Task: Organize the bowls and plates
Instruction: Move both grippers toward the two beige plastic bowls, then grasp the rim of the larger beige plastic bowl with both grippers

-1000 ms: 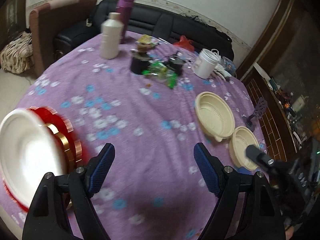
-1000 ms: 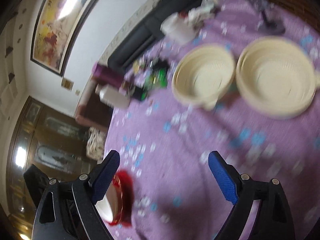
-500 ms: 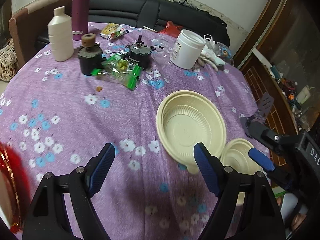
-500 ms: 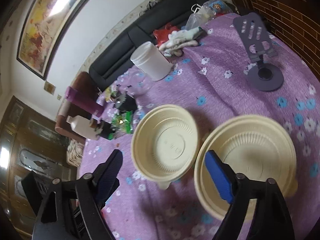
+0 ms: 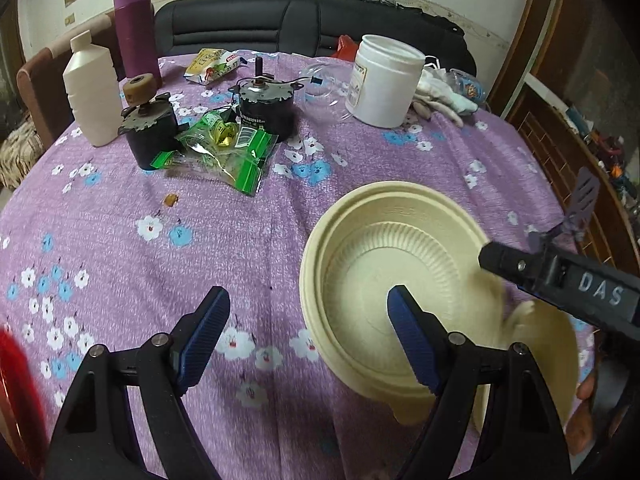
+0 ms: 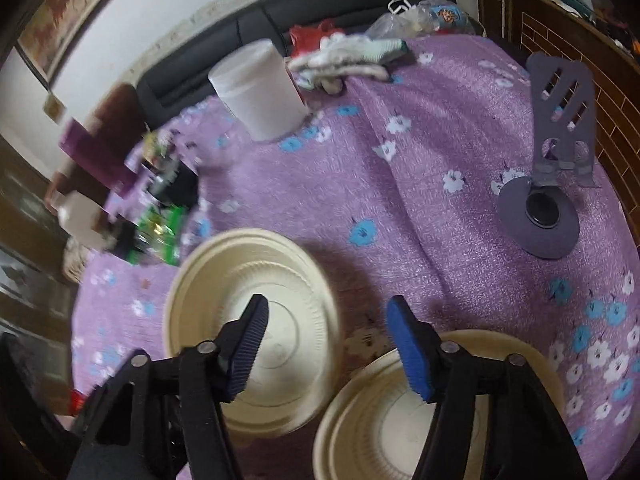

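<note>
Two cream plastic bowls sit side by side on the purple flowered tablecloth. The larger-looking one [image 5: 380,264] [image 6: 224,280] lies left of the second bowl [image 5: 548,344] [image 6: 380,420]. My left gripper [image 5: 308,320] is open, with its right finger over the first bowl's inside and its left finger over cloth. My right gripper [image 6: 328,324] is closing. Its left finger hangs over the first bowl, its right finger over the second bowl's rim, and the pads press on nothing. One black finger of the right gripper [image 5: 520,268] reaches in over the first bowl's right rim. A red plate's edge [image 5: 12,380] shows at far left.
Behind the bowls stand a white jar [image 5: 384,84], two small motors [image 5: 266,108] [image 5: 150,132], a green packet [image 5: 224,148], a white bottle [image 5: 92,92] and a purple flask [image 5: 134,28]. A grey phone stand [image 6: 552,184] sits near the right table edge. A black sofa [image 5: 320,20] lies beyond.
Both grippers have swung over and down toward the two bowls, which now fill the foreground. The red plate has slid to the left edge. The right jaws have narrowed.
</note>
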